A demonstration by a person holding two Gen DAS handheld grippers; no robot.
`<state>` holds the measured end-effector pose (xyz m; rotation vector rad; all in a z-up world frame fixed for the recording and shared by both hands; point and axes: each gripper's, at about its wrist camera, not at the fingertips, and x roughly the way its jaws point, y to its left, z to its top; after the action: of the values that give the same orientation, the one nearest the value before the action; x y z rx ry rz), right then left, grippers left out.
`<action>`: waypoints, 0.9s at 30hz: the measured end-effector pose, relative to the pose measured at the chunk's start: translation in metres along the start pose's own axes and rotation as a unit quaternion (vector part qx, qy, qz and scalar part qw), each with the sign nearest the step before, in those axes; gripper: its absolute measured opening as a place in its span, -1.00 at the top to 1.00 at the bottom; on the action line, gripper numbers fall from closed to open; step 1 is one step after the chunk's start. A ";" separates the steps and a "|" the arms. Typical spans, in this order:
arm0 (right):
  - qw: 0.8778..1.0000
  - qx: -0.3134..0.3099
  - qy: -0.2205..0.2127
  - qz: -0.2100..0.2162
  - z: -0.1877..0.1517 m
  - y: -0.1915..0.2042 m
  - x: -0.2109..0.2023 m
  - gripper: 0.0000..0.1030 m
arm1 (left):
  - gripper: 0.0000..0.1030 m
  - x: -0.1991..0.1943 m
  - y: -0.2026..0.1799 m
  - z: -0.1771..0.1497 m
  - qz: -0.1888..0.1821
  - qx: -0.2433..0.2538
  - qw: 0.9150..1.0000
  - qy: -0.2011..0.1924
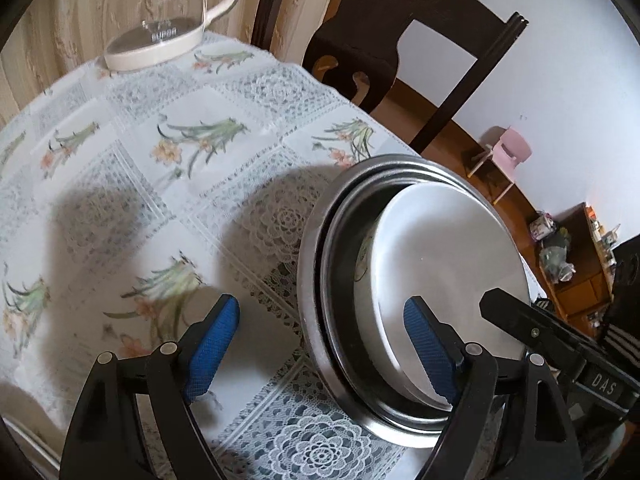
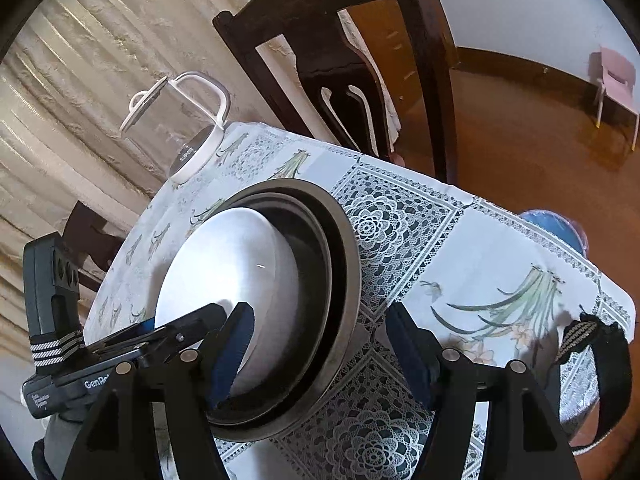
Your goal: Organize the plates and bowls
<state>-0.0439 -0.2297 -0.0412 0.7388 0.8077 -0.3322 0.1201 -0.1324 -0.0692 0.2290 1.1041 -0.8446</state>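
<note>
A nested stack of round steel dishes (image 1: pixel 310 276) sits on the floral lace tablecloth (image 1: pixel 192 184), with a pale shallow plate (image 1: pixel 448 264) innermost. My left gripper (image 1: pixel 322 346) is open and straddles the stack's near rim, one blue pad (image 1: pixel 216 344) outside it and the other over the inner plate. In the right wrist view the same stack (image 2: pixel 352 264) and inner plate (image 2: pixel 228 272) show from the opposite side. My right gripper (image 2: pixel 322 354) is open too, astride that rim. Each gripper shows in the other's view: the right (image 1: pixel 560 344), the left (image 2: pixel 120 356).
A glass kettle on a cream base (image 1: pixel 156 46) (image 2: pixel 192 148) stands at the table's far corner. A dark wooden chair (image 1: pixel 360 40) (image 2: pixel 340 60) is pushed up to the table's edge. Something blue (image 2: pixel 556 228) peeks past the table's far side.
</note>
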 end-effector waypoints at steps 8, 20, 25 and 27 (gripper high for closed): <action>1.000 -0.020 -0.004 0.011 -0.003 0.006 0.003 -0.17 | -0.57 0.001 -0.005 -0.002 -0.018 0.003 1.000 -0.002; 1.000 -0.028 -0.008 0.007 -0.007 0.010 0.001 -0.03 | -0.11 -0.004 -0.024 -0.008 -0.038 0.021 0.999 -0.008; 0.999 -0.032 -0.005 0.005 -0.009 0.012 -0.001 -0.01 | -0.11 -0.006 -0.022 -0.011 -0.036 0.013 0.999 -0.006; 0.999 -0.032 -0.002 0.006 -0.011 0.013 -0.001 -0.01 | -0.11 -0.008 -0.021 -0.013 -0.034 0.011 0.999 -0.005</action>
<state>-0.0436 -0.2132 -0.0392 0.6823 0.8074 -0.2960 0.0945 -0.1355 -0.0635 0.2070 1.0994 -0.9173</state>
